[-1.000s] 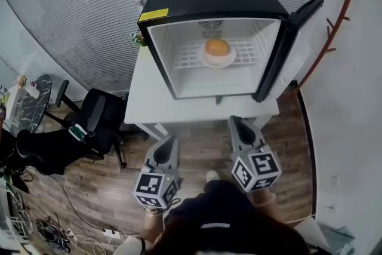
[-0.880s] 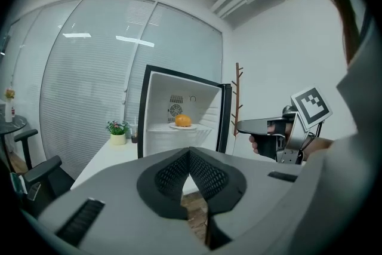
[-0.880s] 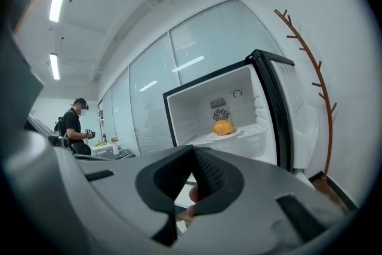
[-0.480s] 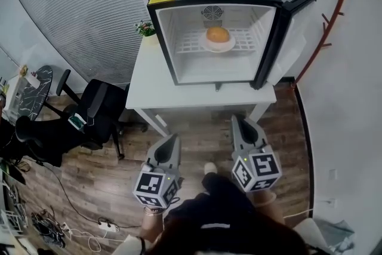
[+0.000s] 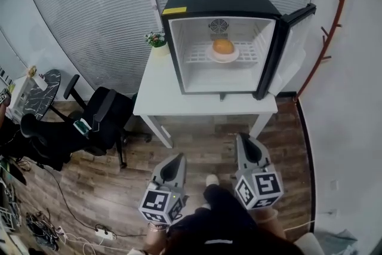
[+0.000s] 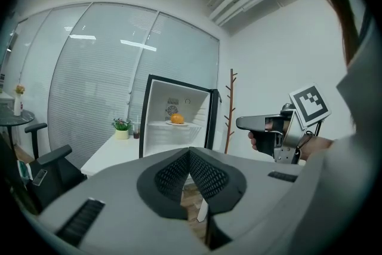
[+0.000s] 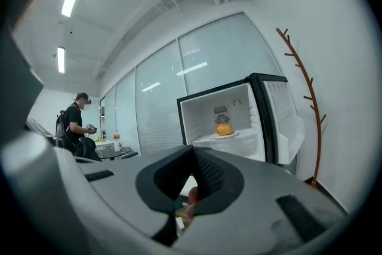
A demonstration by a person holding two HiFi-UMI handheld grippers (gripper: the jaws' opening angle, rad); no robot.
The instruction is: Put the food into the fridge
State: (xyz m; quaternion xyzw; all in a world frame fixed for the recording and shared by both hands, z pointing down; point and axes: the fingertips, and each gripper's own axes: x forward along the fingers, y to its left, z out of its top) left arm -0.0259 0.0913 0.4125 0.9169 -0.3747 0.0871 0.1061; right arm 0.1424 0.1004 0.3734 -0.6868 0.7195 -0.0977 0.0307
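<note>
A black mini fridge (image 5: pixel 221 0) stands on a white table (image 5: pixel 173 98) with its door (image 5: pixel 285 51) swung open to the right. On its wire shelf, an orange piece of food (image 5: pixel 223 46) rests on a white plate (image 5: pixel 223 56); it also shows in the left gripper view (image 6: pixel 176 119) and the right gripper view (image 7: pixel 224 129). My left gripper (image 5: pixel 178 159) and right gripper (image 5: pixel 245 140) hang over the wooden floor, well short of the table. Both point at the fridge. Each has its jaws shut with nothing between them, as seen close up on the left gripper (image 6: pixel 189 152) and the right gripper (image 7: pixel 193 150).
A black office chair (image 5: pixel 101 116) stands left of the table and a small potted plant (image 5: pixel 156 40) sits on the table's back corner. A brown coat rack (image 5: pixel 337 21) rises by the right wall. Cables and a power strip (image 5: pixel 101 234) lie at lower left. A person (image 7: pixel 74 122) stands far off.
The fridge and table now look smaller and farther away than before. Both grippers sit lower in the head view, having drawn back from the table together. Their jaws stay shut.
</note>
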